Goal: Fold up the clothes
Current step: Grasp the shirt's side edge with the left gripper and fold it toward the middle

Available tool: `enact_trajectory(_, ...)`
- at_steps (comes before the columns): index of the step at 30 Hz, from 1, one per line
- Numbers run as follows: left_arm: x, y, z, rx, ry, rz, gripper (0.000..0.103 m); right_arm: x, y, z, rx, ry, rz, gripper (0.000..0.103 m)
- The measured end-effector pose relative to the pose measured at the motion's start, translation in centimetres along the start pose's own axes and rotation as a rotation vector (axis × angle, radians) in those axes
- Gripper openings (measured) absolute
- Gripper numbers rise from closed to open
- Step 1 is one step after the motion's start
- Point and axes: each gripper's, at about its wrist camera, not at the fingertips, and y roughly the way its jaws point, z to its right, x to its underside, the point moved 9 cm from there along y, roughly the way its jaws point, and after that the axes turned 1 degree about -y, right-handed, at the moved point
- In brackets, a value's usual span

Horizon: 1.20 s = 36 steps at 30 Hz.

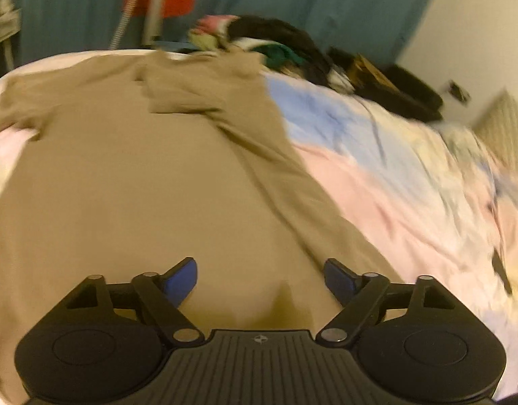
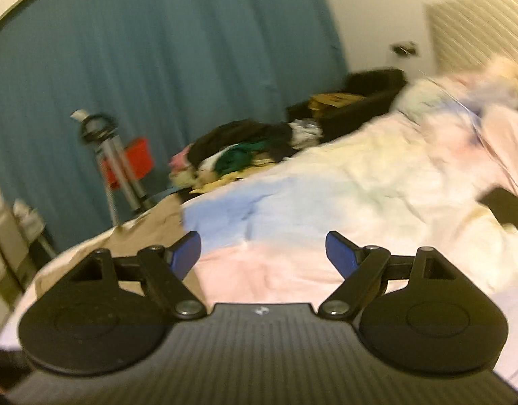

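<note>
Tan shirt [image 1: 130, 182] spread flat on the bed [image 1: 394, 182], filling centre and left of frame. Left claw [image 1: 260, 278] wide, empty, above the shirt; right claw [image 2: 262, 253] wide, empty, over the bedding.

The left hand-held gripper [image 1: 260, 278] and right hand-held gripper [image 2: 262, 253] both have jaws spread wide, gripping nothing.

A tan short-sleeved T-shirt [image 1: 130, 175] lies spread flat on the bed, its hem toward the left wrist camera and its collar at the far end. Its left sleeve stretches out to the side, while the right sleeve and right side are folded inward over the body, leaving a long diagonal crease. In the right wrist view only a tan edge [image 2: 147, 233] shows, at the left.
</note>
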Motion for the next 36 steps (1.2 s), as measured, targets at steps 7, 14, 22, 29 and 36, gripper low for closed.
enact_trajectory(7, 2.9, 3.0, 11.0, 0.127, 0.074, -0.079, 0.067, -1.0, 0.0, 3.3, 0.020, 0.105, 0.043, 0.083)
enact_trajectory(14, 7.1, 6.4, 17.9, 0.210, 0.150, -0.132, 0.049, -1.4, -1.2, 5.7, 0.056, 0.143, 0.068, 0.084)
enact_trajectory(22, 9.0, 6.4, 16.7, 0.214, 0.200, -0.072, 0.004, -0.4, -0.6, 5.5, 0.016, 0.168, 0.029, 0.084)
enact_trajectory(29, 6.8, -0.7, 10.7, 0.305, -0.064, -0.001, 0.003, 1.0, 0.0, 2.8, -0.054, 0.113, -0.040, 0.084)
enact_trajectory(36, 8.8, -5.3, 1.3, 0.294, -0.297, -0.025, 0.003, 3.8, 1.4, -1.0, -0.165, 0.042, -0.186, 0.083)
